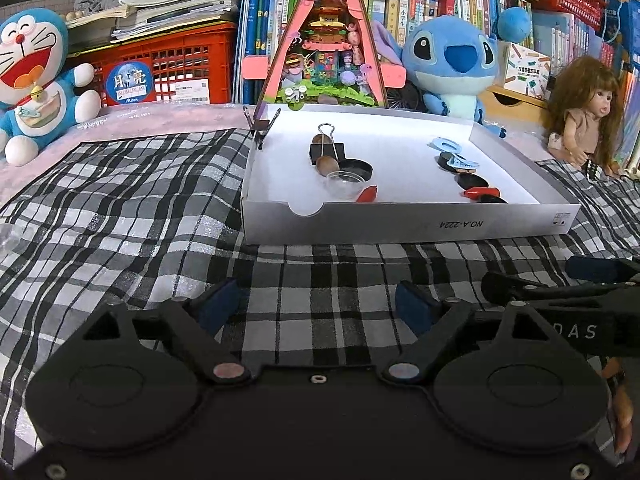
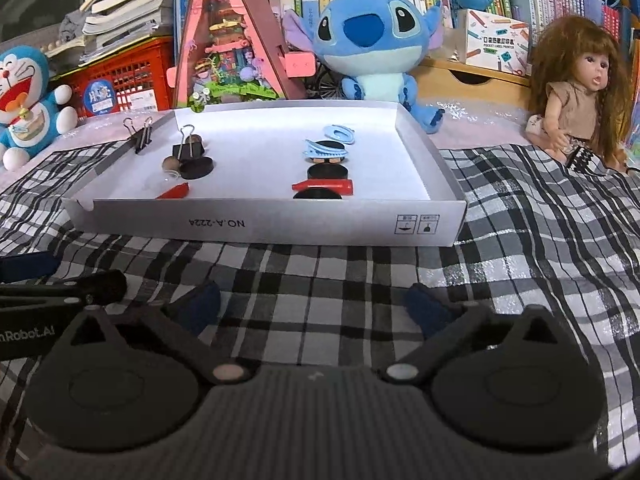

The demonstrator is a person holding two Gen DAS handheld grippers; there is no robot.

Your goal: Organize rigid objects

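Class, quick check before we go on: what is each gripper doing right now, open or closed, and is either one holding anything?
Left gripper: open, fingers apart, holding nothing, above the checked cloth.
Right gripper: open, fingers apart, holding nothing.

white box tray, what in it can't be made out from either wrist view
- Black disc nearest the front: lower part hidden behind the tray's front wall, right wrist view.
- Clear cup: transparent, outline faint, left wrist view; barely visible in the right.
- Red piece: partly cut off by the wall, shape unclear.
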